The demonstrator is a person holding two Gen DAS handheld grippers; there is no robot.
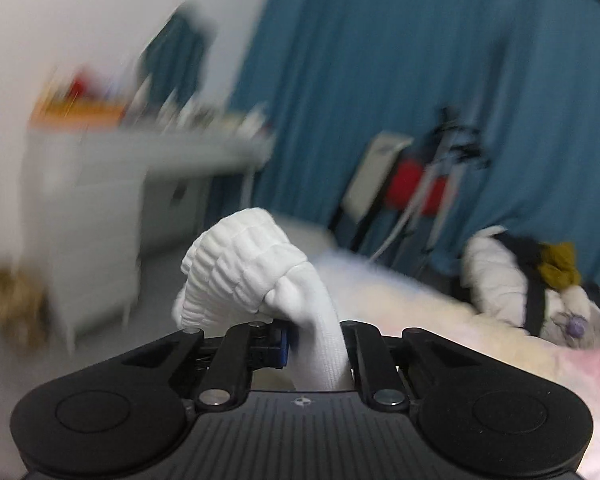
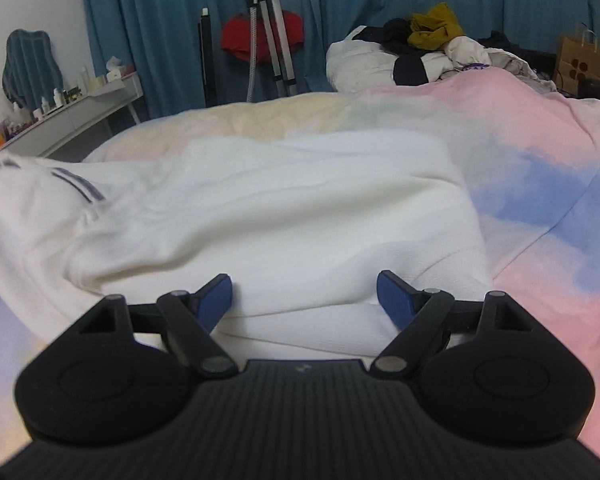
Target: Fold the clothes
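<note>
My left gripper [image 1: 314,344] is shut on the ribbed cuff [image 1: 244,268] of a white garment, held up above the bed; the cuff bunches above the jaws and the view is motion-blurred. In the right wrist view the white garment [image 2: 284,216] lies spread on the bed, with dark stripes [image 2: 78,186] at its left end. My right gripper [image 2: 305,294] is open and empty, its blue pads [image 2: 214,298] just over the garment's near folded edge.
The bed has a pastel pink, blue and yellow cover [image 2: 540,184]. A pile of clothes [image 2: 428,48] lies at its far side. A grey-white desk [image 2: 80,116] with bottles stands at left. Blue curtains [image 2: 380,8], a tripod [image 2: 272,40] and a paper bag [image 2: 582,60] lie behind.
</note>
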